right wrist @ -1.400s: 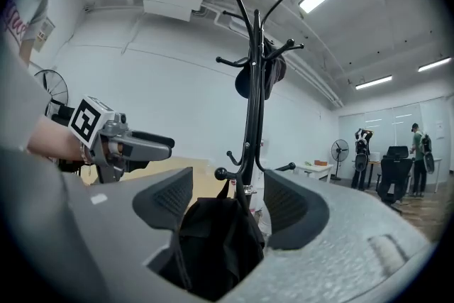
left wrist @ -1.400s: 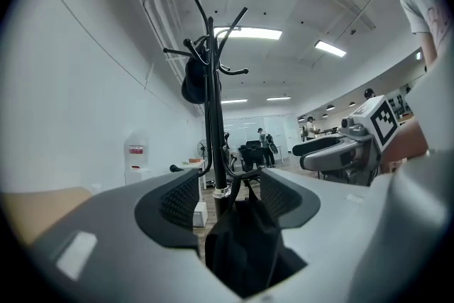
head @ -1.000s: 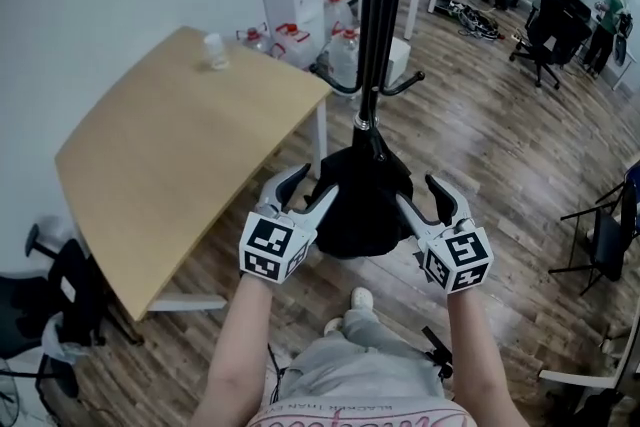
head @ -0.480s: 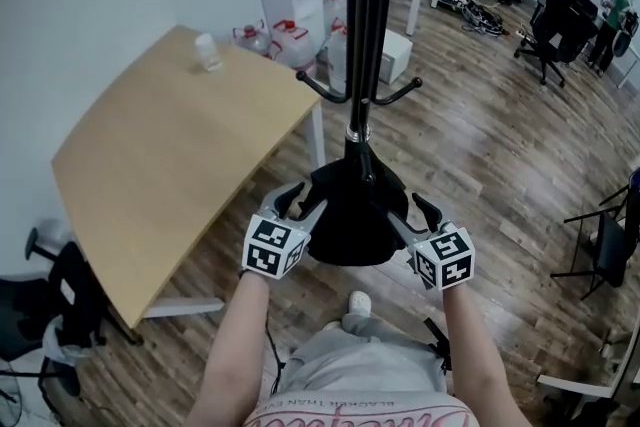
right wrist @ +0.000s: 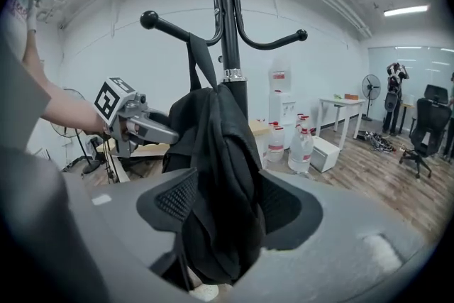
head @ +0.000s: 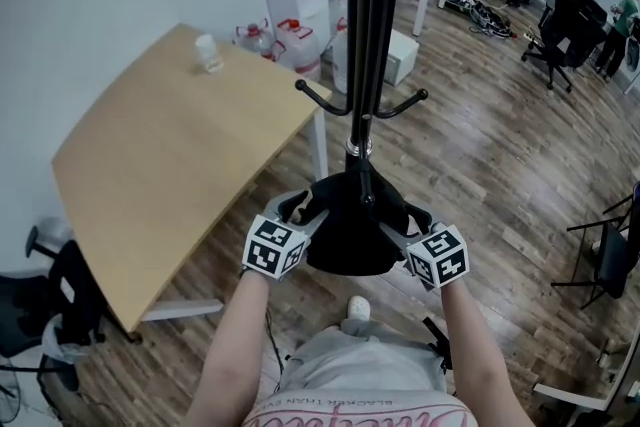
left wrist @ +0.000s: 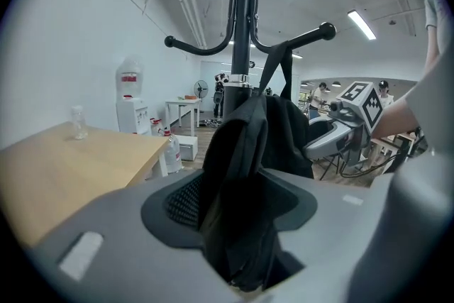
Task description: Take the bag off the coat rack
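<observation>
Lowered since the earlier frame, left gripper (head: 300, 209) and right gripper (head: 404, 215) flank the bag (head: 350, 243) at its 9 and 3 o'clock, equally near. We note it hangs upright on the coat rack (head: 362, 65); both jaws stand wide, just opening, fabric between them, unclamped.

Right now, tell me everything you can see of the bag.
The bag is black, soft, crumpled fabric, hanging limp against the rack's pole by a strap looped over a low hook. It is clear of the floor. The left gripper and right gripper flank it, each with open jaws around a side fold.
</observation>
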{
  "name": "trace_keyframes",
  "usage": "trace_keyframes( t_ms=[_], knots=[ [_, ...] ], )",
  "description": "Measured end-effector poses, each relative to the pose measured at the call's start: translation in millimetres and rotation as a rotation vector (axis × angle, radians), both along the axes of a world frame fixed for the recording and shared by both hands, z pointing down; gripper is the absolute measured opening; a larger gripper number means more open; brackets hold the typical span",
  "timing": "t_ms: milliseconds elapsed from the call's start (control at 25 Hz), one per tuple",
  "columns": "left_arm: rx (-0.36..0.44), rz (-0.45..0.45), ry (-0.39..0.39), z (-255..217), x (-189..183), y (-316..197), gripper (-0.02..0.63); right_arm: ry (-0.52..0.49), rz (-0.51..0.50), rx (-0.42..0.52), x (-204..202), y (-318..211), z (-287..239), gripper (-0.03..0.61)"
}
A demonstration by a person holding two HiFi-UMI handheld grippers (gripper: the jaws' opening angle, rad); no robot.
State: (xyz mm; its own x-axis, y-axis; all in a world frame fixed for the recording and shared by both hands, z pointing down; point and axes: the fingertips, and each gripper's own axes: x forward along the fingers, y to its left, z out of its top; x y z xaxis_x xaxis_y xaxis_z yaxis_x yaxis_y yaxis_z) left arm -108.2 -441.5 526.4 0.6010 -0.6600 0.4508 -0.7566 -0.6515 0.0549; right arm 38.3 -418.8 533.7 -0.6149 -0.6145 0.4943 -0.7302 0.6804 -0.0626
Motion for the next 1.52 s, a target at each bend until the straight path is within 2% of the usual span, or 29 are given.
trace_keyframes(
  t_ms=[200,400,560,800,1080,1520],
  knots=[
    [-0.036,0.054,0.016,5.6,9.4,-3.2,0.218,-0.058,-0.046,-0.041,-4.9,-5.7,6.5,0.270],
    [-0.034,0.057,0.040,10.8,17.3,-3.5,0.173,-0.091,-0.033,-0.046,-10.1,-8.7,11.9,0.260],
    [-0.001,0.020,0.021,11.0,14.9,-5.1,0.132,-0.088,0.019,-0.083,-5.6,-12.4,13.9,0.130],
    [-0.016,-0.042,0.017,8.4,6.6,-8.2,0.079,-0.033,0.103,-0.043,6.2,-16.2,8.3,0.067],
    [-0.009,-0.096,0.037,-3.6,3.6,-0.3,0.074,-0.013,0.147,-0.020,15.3,-8.3,-6.6,0.055],
    [0.052,-0.081,0.035,-30.9,4.0,19.5,0.071,0.001,0.160,0.047,18.3,13.9,-33.0,0.052]
  ],
)
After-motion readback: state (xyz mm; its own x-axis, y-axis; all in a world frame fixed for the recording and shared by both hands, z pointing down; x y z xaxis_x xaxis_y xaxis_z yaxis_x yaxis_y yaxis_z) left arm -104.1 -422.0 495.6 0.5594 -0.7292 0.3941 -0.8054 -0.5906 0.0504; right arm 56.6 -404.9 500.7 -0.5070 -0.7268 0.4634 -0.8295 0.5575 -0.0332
